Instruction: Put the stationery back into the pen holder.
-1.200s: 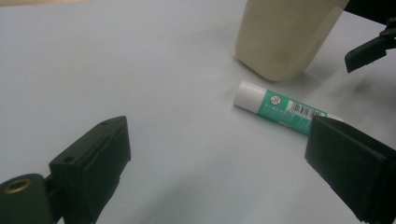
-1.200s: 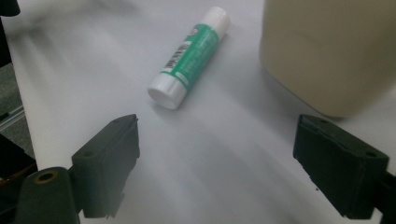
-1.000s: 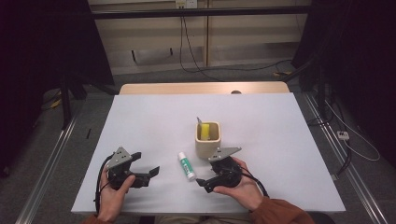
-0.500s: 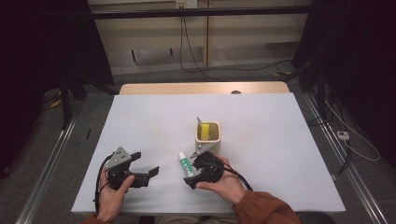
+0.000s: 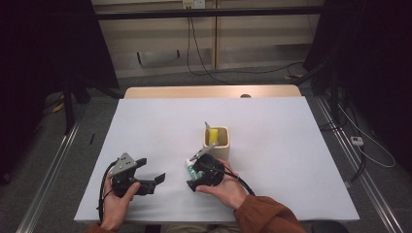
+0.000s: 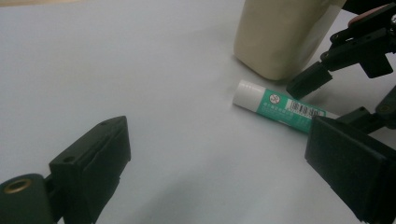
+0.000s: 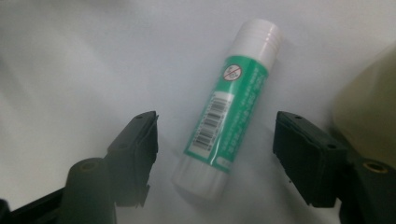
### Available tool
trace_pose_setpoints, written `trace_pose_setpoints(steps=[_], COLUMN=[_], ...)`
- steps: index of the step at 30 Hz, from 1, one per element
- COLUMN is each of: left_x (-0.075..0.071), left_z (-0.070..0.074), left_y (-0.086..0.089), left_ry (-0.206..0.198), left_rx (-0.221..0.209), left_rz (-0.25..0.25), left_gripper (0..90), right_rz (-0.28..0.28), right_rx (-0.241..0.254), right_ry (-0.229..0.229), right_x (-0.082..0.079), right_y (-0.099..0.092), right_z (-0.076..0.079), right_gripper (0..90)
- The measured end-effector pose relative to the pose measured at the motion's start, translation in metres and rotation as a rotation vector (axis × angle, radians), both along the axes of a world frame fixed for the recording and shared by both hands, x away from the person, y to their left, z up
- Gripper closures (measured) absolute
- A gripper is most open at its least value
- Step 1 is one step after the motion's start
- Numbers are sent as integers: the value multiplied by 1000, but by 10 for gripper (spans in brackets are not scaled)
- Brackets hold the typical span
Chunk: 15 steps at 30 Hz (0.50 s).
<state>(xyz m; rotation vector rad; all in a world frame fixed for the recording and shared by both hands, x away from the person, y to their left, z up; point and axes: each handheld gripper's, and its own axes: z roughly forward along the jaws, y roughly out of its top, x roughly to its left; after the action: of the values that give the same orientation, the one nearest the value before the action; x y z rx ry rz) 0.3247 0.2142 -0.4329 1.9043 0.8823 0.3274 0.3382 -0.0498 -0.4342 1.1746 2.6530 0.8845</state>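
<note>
A: On the white tabletop (image 5: pixel 272 145), where is the green-and-white plastic glue stick (image 7: pixel 228 105)?

B: Beside the cream square cup (image 5: pixel 217 141), lying lengthwise between the right tongs (image 7: pixel 215 154), which have been closing without touching it. The left tongs (image 5: pixel 145 171) gape empty, well apart.

Black claws (image 5: pixel 192 180) with brass-ringed screw holes, trailing cables, rust-orange sleeve (image 5: pixel 265 216)

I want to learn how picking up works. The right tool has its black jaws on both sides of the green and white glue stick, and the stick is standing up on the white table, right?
Not quite. The green and white glue stick lies flat on the white table, not upright; the right gripper view shows it. The right tool does have its jaws on both sides, closing in without touching yet.
</note>
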Motion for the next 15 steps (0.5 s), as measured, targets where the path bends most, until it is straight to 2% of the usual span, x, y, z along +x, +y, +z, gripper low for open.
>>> trace_pose_setpoints(steps=[8, 15], left_x=[-1, -2], left_z=[1, 1], left_y=[-1, -2], left_ry=[-10, -16], left_rx=[11, 13], left_rz=[-11, -13], left_gripper=[72, 73], right_rz=[-33, -74], right_rx=[-31, -51], right_ry=[22, 10], right_x=[8, 13], right_y=[10, 18], right_z=[-2, -4], right_gripper=[353, 407])
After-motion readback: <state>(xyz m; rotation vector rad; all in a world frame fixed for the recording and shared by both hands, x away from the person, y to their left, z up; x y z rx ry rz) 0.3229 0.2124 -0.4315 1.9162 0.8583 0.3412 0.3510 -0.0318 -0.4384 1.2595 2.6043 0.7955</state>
